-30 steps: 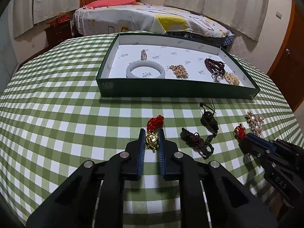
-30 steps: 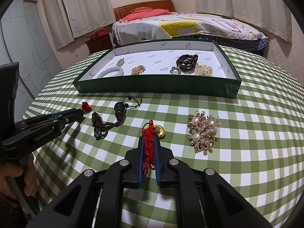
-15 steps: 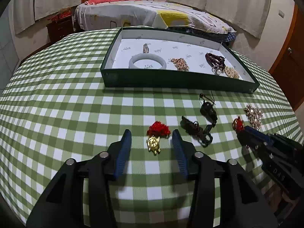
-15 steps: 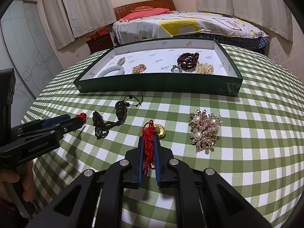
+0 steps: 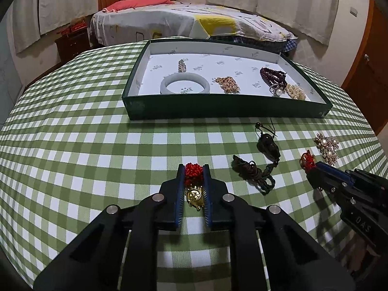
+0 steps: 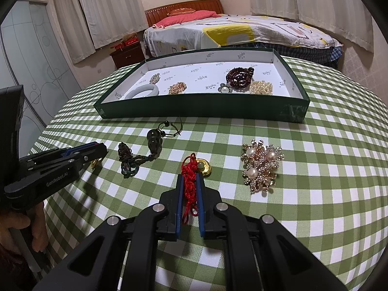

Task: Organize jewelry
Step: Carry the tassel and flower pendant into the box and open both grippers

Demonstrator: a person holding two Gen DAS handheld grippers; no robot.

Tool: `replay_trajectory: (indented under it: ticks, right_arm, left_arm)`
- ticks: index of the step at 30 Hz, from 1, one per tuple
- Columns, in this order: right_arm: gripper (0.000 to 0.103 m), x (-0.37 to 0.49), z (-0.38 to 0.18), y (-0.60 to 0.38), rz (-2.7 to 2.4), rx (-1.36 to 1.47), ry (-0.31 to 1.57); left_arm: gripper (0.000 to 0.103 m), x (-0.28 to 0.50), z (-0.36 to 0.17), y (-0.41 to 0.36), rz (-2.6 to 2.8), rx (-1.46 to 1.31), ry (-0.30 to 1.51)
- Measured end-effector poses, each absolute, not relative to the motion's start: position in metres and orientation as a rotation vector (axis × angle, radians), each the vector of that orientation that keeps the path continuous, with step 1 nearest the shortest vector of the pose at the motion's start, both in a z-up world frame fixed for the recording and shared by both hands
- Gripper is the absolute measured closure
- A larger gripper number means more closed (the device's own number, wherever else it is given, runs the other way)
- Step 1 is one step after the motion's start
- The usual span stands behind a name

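My left gripper (image 5: 193, 169) is shut on a red-corded gold charm (image 5: 193, 195); the red knot sits between the fingertips and the gold piece hangs between the pads. My right gripper (image 6: 189, 180) is shut on the red cord of a second gold charm (image 6: 204, 166), which rests on the green checked cloth. The green tray (image 5: 228, 110) stands further back and holds a pale bangle (image 5: 184, 86), dark red beads (image 5: 272, 75), a pearl cluster and gold pieces. The left gripper also shows in the right wrist view (image 6: 100, 151).
A dark pendant on a braided cord (image 6: 155, 143) and a pearl-and-crystal brooch (image 6: 260, 167) lie on the cloth between the grippers and the tray (image 6: 201, 109). A bed, curtains and a nightstand stand behind the round table.
My left gripper opened wide over the charm half a second ago, then moved forward and closed on its red knot. My right gripper has stayed shut on the red cord.
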State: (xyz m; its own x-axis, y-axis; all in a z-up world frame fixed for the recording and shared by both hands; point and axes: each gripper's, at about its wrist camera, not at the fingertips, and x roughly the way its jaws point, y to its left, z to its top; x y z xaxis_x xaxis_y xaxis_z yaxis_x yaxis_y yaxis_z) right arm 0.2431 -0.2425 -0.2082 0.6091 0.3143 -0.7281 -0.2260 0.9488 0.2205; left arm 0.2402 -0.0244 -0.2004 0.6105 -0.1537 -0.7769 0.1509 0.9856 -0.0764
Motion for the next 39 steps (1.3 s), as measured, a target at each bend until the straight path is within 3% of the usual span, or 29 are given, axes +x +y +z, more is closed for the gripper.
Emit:
replay_trajectory:
  ticks: [21, 39]
  right_arm:
    - [0.093, 0.241, -0.176, -0.244, 0.318, 0.121, 0.747]
    - [0.093, 0.313, -0.108, -0.242, 0.308, 0.073, 0.523]
  left_arm:
    - [0.089, 0.236, -0.161, -0.031, -0.194, -0.018, 0.787]
    - [0.089, 0.298, -0.099, -0.057, -0.221, -0.027, 0.58]
